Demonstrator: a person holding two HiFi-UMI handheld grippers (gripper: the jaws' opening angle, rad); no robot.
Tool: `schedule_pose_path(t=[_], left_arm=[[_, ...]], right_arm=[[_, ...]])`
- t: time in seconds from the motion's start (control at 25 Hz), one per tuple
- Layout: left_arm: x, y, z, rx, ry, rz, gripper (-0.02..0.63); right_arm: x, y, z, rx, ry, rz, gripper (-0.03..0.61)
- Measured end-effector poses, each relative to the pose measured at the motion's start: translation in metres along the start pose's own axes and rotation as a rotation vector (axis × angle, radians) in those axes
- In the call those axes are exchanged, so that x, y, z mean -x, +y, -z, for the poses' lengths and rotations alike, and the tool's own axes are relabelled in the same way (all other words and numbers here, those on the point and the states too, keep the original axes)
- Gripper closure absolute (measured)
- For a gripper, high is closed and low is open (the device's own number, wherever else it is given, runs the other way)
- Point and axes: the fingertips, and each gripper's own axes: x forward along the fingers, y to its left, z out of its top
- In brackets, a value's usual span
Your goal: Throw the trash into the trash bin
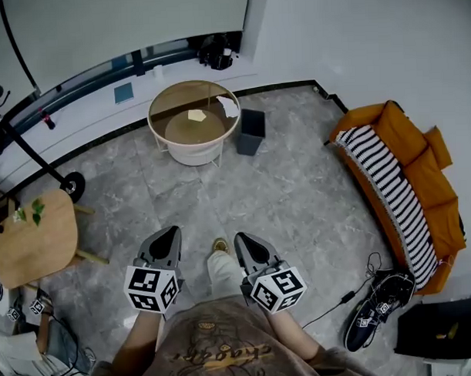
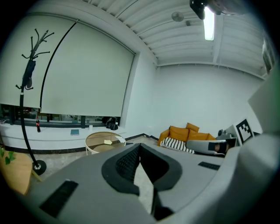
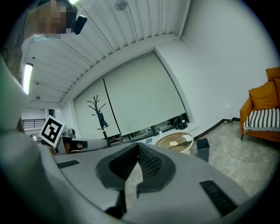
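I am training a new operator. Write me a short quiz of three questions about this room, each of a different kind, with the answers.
1. Multiple choice: where does the trash bin stand?
A) on the sofa
B) on the floor, right beside the round table
C) under the coat stand
2. True or false: the right gripper has its jaws shut with nothing between them.
3. Fill in: the number of paper scraps lying on the round table is ____.

Key: 1 B; 2 true; 3 two (one yellow, one white).
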Motion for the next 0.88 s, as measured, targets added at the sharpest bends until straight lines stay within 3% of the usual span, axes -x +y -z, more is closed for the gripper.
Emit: schedule_pose_path(t=[0.36, 0.88], left_arm=[[-0.064, 0.018, -0.039, 0.011, 0.016, 0.014, 0.595], [-0.175, 0.040, -0.094, 0.023, 0.011, -0.024, 0.595]], right_arm=[[-0.054, -0.042, -0.040, -0.006, 0.011, 0.007, 0.565], [-0.143, -0.120, -0.100, 0.007, 0.025, -0.068, 0.565]])
